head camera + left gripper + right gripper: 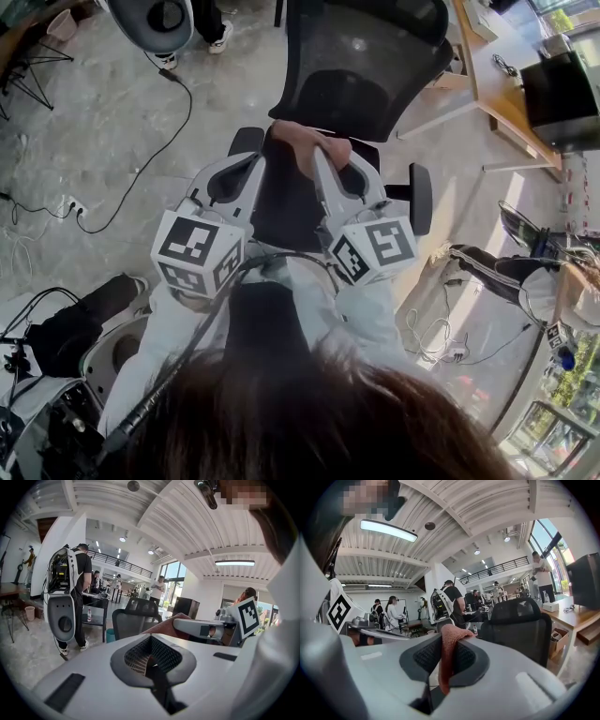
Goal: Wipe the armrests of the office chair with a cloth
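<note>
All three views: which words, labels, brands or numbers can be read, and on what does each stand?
No text is readable in any view.
Left marker cube and right marker cube: square patterns only, no letters.
Water bottle label: too small to read.
Cloth: no print.

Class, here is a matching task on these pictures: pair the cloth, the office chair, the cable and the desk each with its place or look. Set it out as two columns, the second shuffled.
Column one
1. cloth
2. office chair
3. cable
4. desk

Column two
A. lies on the floor, at the head view's left
B. pinched between the jaws of the right gripper
C. wooden top, at the head view's upper right
D. black mesh back

Pairs: 1-B, 2-D, 3-A, 4-C
</note>
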`<move>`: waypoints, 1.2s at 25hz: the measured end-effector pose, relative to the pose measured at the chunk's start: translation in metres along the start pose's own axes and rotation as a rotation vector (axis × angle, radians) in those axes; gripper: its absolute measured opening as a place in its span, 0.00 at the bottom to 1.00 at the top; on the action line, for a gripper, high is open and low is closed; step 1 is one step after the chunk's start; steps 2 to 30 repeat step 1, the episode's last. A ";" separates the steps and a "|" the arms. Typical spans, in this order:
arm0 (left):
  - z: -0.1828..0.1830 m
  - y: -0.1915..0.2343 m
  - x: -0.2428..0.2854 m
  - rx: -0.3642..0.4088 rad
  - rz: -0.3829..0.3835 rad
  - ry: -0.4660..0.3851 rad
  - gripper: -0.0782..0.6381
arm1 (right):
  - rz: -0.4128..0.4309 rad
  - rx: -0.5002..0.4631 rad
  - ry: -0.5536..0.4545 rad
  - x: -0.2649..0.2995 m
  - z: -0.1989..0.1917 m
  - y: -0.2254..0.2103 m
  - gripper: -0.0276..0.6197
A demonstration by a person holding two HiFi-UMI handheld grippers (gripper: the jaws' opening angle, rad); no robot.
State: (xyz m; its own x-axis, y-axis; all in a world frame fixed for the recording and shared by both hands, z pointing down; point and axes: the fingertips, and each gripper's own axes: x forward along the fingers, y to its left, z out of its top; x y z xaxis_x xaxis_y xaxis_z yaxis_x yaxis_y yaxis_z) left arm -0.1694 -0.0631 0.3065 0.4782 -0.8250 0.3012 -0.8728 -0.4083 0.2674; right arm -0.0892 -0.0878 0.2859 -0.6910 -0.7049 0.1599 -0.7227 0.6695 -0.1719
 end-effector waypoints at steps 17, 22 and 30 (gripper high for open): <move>0.000 0.000 0.000 0.000 -0.001 0.001 0.11 | 0.000 -0.001 0.001 0.000 0.000 0.000 0.09; 0.000 0.000 0.000 0.000 -0.001 0.001 0.11 | 0.000 -0.001 0.001 0.000 0.000 0.000 0.09; 0.000 0.000 0.000 0.000 -0.001 0.001 0.11 | 0.000 -0.001 0.001 0.000 0.000 0.000 0.09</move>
